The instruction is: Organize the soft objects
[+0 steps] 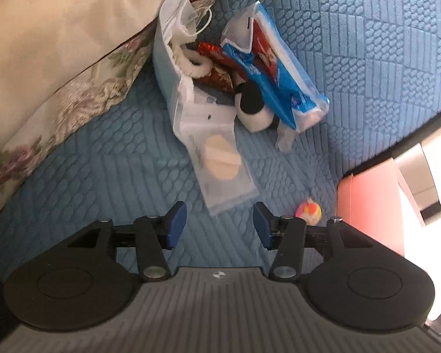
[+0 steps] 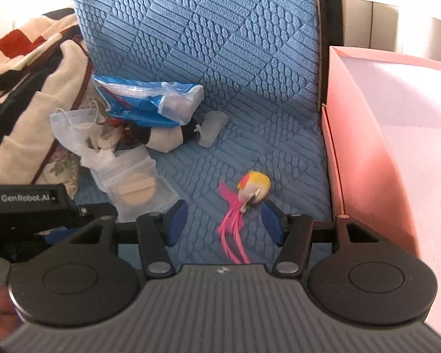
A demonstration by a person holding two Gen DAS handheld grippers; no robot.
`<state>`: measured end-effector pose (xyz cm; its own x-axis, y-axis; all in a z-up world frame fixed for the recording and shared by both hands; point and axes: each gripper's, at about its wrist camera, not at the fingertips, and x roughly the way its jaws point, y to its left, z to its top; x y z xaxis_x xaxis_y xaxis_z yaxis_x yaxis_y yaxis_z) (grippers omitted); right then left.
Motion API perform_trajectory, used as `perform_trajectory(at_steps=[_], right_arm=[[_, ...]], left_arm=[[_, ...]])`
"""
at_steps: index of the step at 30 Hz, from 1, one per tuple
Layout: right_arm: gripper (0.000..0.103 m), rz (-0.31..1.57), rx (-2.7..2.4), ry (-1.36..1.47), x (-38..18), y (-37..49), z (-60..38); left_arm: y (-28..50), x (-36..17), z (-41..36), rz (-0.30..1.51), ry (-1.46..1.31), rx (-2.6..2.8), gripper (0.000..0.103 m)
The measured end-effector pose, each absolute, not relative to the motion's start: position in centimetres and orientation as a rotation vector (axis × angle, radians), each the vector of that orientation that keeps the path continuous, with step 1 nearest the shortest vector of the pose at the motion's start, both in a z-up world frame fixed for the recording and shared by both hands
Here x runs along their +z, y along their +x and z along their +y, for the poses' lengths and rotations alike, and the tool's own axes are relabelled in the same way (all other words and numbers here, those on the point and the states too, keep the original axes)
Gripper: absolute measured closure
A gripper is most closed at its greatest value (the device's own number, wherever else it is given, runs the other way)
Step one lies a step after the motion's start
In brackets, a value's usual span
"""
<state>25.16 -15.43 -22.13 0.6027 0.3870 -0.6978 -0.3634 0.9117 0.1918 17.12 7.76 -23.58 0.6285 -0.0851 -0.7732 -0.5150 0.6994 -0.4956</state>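
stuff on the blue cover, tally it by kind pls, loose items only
Plastic packets: 2 (clear pad pouch, blue pack)
Face mask: 1
Plush toys: 2 (black-and-white toy, feather ball)
White fluffy ring: 1
Red wrapper: 1
Total: 7

Landmark: clear pouch of round pads (image 2: pixel 138 189), lying flat on the quilted seat cover (image 2: pixel 220 58). Behind the pouch: face mask (image 2: pixel 70 123), touching it. Behind and right of the pouch: plush toy (image 2: pixel 167 139), lying under the tissue pack (image 2: pixel 144 103). Right of the pouch, apart from it: small ball toy with streamers (image 2: pixel 254 189). Far right, at the seat edge: box (image 2: pixel 367 135). Left of the pouch: cushion (image 2: pixel 23 123), leaning on the seat.
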Motion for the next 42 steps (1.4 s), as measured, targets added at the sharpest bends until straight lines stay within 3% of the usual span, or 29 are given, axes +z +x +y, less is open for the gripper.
perform_trajectory(at_steps=[26,29,34,36,42], right_arm=[[0.045,0.923,0.353,-0.02,-26.1,31.7,-13.2],[0.048,0.927,0.356,-0.048,-26.5,31.6,-13.0],[0.067,0.917,0.372,-0.115,-26.4,31.5,-12.7],[0.067,0.922,0.379,-0.108,-26.4,31.7,-12.9],[0.068,0.928,0.383,-0.087,-26.3,31.7,-13.3]], left_arm=[[22.8,-25.9,9.1,0.861,-0.694,0.392,0.046],[23.0,-25.8,8.7,0.86,-0.646,0.425,0.047],[23.5,-25.8,7.4,0.872,-0.578,0.394,0.047],[23.7,-25.8,6.6,0.876,-0.533,0.384,0.048],[24.0,-26.1,4.3,0.866,-0.391,0.365,0.076]])
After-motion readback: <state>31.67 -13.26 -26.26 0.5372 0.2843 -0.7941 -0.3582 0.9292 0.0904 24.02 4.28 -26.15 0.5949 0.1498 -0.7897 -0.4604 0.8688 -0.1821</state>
